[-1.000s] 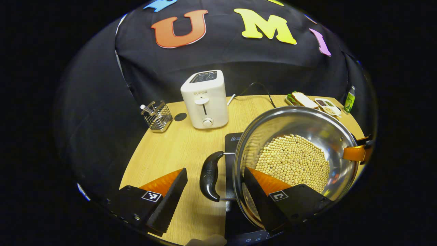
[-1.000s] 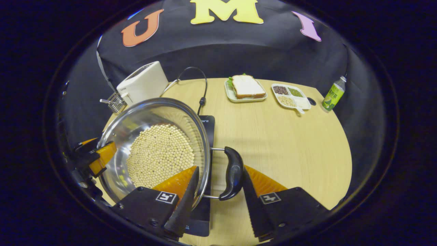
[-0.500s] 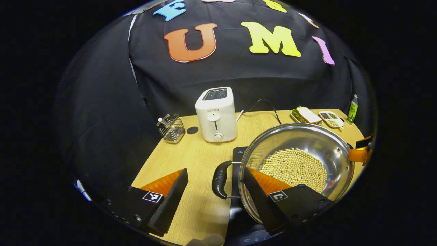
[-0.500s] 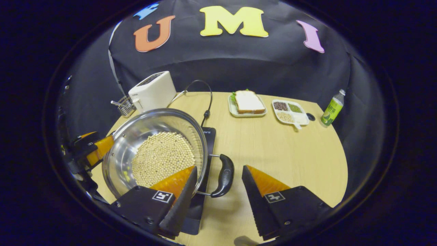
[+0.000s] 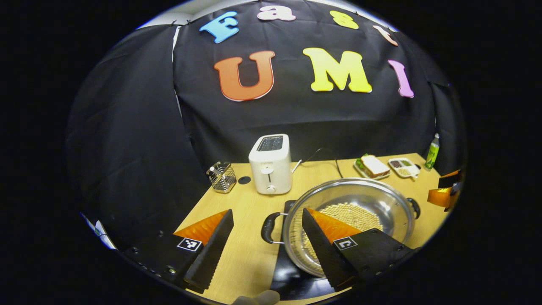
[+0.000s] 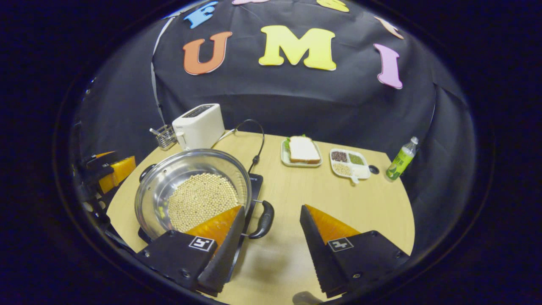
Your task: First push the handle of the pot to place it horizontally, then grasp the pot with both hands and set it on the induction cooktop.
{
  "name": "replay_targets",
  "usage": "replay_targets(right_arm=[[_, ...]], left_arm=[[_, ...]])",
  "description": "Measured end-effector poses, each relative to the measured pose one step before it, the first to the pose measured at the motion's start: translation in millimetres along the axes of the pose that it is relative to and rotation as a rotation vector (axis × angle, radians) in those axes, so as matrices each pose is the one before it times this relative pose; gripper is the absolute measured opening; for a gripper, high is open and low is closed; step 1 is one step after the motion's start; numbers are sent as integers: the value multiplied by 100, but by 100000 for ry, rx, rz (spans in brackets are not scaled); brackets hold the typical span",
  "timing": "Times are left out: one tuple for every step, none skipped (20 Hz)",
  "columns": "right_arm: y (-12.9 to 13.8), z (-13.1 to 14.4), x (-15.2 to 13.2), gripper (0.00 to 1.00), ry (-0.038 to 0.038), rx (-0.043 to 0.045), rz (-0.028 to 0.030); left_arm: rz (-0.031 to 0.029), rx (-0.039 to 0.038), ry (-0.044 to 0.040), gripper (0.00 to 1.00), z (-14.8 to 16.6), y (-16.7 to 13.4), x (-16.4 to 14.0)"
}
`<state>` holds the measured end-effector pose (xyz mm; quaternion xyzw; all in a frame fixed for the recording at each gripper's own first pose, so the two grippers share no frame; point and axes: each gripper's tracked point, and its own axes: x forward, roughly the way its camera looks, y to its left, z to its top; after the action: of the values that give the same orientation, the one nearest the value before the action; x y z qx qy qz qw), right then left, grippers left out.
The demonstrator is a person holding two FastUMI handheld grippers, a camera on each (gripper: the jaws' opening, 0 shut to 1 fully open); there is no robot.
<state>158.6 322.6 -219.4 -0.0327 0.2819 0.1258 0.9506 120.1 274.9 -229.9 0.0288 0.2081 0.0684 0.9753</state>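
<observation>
The steel pot [image 5: 372, 199] [image 6: 169, 178], filled with pale beans, rests on the black induction cooktop [image 5: 296, 284] [image 6: 254, 184]. Its two black side handles [image 5: 267, 228] [image 6: 263, 219] lie level. In the left gripper view my left gripper [image 5: 266, 231] is open, raised above and behind the pot's left handle, holding nothing. My right gripper [image 6: 271, 226] is open in the right gripper view, lifted back from the right handle with nothing between its fingers. Far off, the right gripper [image 5: 444, 192] appears at the right edge of the left gripper view, and the left gripper [image 6: 108, 171] at the left edge of the right gripper view.
A white toaster [image 5: 271, 163] [image 6: 199, 125] and a wire caddy [image 5: 221, 177] stand at the table's back left. A sandwich plate [image 6: 301, 150], a divided snack tray [image 6: 349, 163] and a green bottle [image 6: 400, 160] sit at the back right. The cooktop's cord [image 6: 254, 135] runs back.
Both grippers have let go of the pot's handles and drawn up and back from it. The pot stays on the cooktop and looks smaller in both views.
</observation>
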Motion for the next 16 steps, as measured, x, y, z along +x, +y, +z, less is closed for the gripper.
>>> replay_targets(right_arm=[[-710, 732, -1506, 83, -3114, -1123, -67], [-81, 292, -1845, 83, -3649, -1197, -115], [-930, 812, -1539, 83, -3432, -1151, -401], [-930, 694, -1605, 83, -2831, -373, -155], [-935, 755, -1731, 87, -2770, 944, 201], [-1025, 843, -1711, 85, -2897, 1117, 88], [-1313, 880, -1634, 88, -2838, 274, 111], [-1528, 934, -1715, 88, -2470, -495, -938], [-1717, 730, -1575, 90, -3002, 579, -782], [-1393, 910, -1525, 95, -2260, 2376, 671], [-1204, 727, -1530, 100, -1552, 1407, 100], [-1754, 744, -1552, 100, -2239, 1104, -1054], [-1849, 1213, -1191, 100, -3001, 318, -1308], [-1786, 961, -1209, 100, -2703, 661, -1667], [-1515, 980, -1065, 100, -3024, 1027, -1187], [-1458, 790, -994, 100, -2245, 824, -1543]], left_arm=[[34, 665, -2731, 96, 1295, -755, -1439], [-171, 462, -3355, 97, 1458, -792, -1520], [-49, -173, -3310, 97, 1374, -1044, -1318], [-20, -1398, -2832, 96, 1455, -1101, -1390], [-299, -1517, -2473, 96, 1531, -1361, -1558], [-241, -1230, -4117, 96, 1834, -1418, -1493], [-308, -1114, -2241, 97, 1538, -1373, -1388], [-517, 171, -3169, 96, 1587, -1498, -1308], [-728, 599, -2889, 96, 1828, -1592, -1474], [-681, 181, -2187, 96, 1675, -1702, -1369], [-723, 207, -1733, 96, 1050, -1691, -894], [-516, -80, -516, 96, 686, -1541, -889], [-227, -392, -451, 96, 704, -1488, -919], [-606, -481, -1892, 96, 1013, -1475, -773], [-684, -229, -1728, 96, 1047, -1368, -658], [-522, 410, -1388, 96, 905, -1187, -650]])
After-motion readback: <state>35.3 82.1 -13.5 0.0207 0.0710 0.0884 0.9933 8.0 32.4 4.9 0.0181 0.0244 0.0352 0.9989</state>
